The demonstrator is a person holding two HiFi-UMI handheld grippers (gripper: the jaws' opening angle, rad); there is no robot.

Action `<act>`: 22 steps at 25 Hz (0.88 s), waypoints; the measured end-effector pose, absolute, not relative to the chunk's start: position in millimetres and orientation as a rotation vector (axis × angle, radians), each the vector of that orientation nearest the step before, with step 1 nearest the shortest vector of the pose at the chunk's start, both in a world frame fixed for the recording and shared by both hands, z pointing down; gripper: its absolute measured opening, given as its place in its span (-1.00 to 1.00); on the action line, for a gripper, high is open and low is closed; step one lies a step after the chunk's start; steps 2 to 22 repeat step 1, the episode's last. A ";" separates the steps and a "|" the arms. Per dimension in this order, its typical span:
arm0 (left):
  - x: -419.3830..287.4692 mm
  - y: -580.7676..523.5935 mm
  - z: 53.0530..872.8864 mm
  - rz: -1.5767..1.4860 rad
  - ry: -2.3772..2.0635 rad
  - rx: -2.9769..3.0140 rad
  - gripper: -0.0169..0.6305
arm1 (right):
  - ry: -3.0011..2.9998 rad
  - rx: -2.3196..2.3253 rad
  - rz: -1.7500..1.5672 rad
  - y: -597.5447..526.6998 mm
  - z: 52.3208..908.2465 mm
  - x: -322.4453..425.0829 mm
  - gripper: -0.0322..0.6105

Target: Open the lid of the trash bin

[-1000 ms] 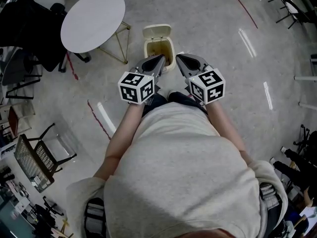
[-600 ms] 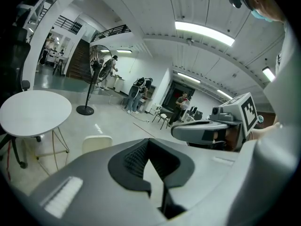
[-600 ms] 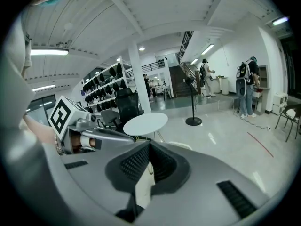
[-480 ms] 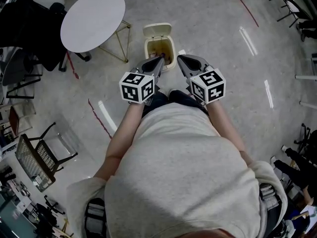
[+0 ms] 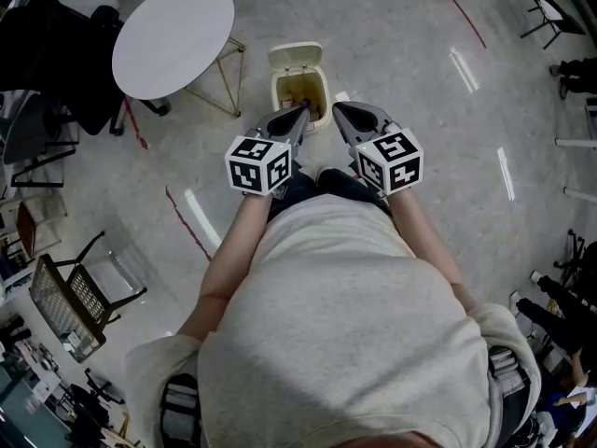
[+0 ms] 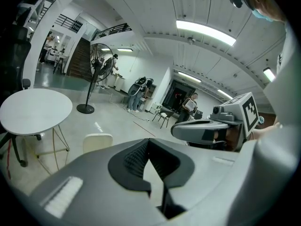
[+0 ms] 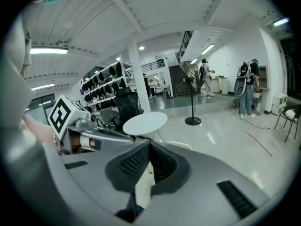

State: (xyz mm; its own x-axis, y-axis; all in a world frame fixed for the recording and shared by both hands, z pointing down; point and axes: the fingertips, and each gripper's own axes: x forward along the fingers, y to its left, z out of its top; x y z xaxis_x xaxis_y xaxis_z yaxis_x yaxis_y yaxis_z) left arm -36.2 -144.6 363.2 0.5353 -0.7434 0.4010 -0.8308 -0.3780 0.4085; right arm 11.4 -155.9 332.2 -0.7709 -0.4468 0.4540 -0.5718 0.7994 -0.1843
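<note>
already the trash bin [image 5: 278, 92] has its lid [image 5: 296, 57] flipped up; nothing seems left. left claw [image 5: 302, 109] and right claw [image 5: 337, 108] sit closed, empty.

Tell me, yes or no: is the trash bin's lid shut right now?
No: the head view shows the lid tipped back behind the trash bin, with the bin's inside open to view.

Item count: one trash bin [image 5: 300, 90] far ahead; one round white table [image 5: 174, 37] far left; two in my hands, left gripper [image 5: 303, 108] and right gripper [image 5: 338, 107]; chairs [image 5: 67, 299], three, perhaps more at the dim edges.
</note>
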 end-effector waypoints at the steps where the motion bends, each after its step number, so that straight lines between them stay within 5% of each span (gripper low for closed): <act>1: -36.6 -144.7 363.5 0.204 -1.269 2.203 -0.92 | -2.596 0.768 0.439 -156.1 331.8 10.3 -0.88; 22: -36.6 -144.7 363.5 0.204 -1.269 2.203 -0.92 | -2.596 0.768 0.439 -156.1 331.8 10.3 -0.88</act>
